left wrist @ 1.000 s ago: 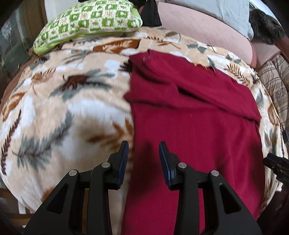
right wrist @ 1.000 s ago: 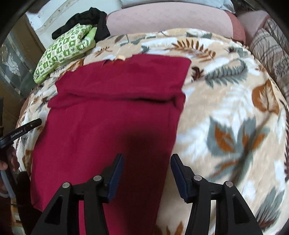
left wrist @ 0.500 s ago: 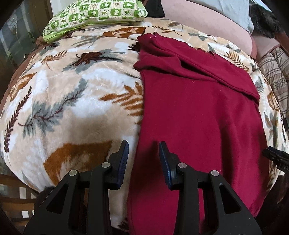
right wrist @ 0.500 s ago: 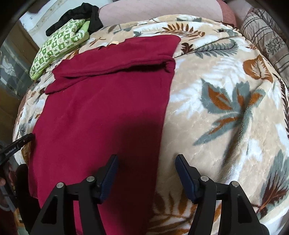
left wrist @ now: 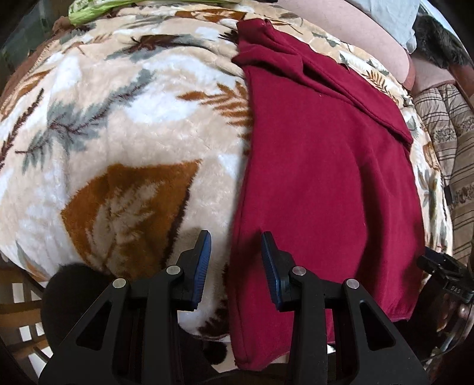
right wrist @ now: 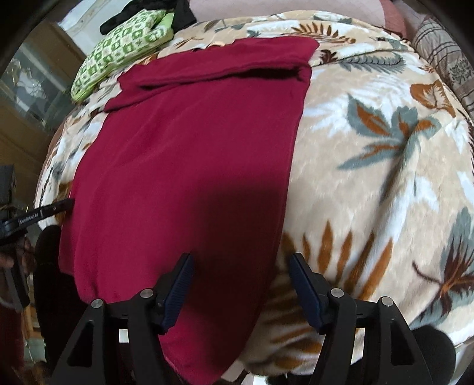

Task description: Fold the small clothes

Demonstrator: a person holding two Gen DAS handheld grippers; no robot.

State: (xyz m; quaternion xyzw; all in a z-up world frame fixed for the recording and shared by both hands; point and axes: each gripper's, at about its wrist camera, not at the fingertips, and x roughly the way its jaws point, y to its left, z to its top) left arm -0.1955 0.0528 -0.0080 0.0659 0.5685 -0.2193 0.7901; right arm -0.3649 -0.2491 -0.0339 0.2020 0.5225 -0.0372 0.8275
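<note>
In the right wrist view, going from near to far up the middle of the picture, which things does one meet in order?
Right gripper → red garment → garment's folded-over top part → leaf-print blanket → pink cushion.

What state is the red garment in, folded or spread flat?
Partly folded: the red garment lies flat on the leaf-print blanket, with only its far end doubled over in a band.

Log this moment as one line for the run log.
left tool: open, at garment's left hem | right tool: open, at right hem | red garment: flat on leaf blanket, unheld
</note>
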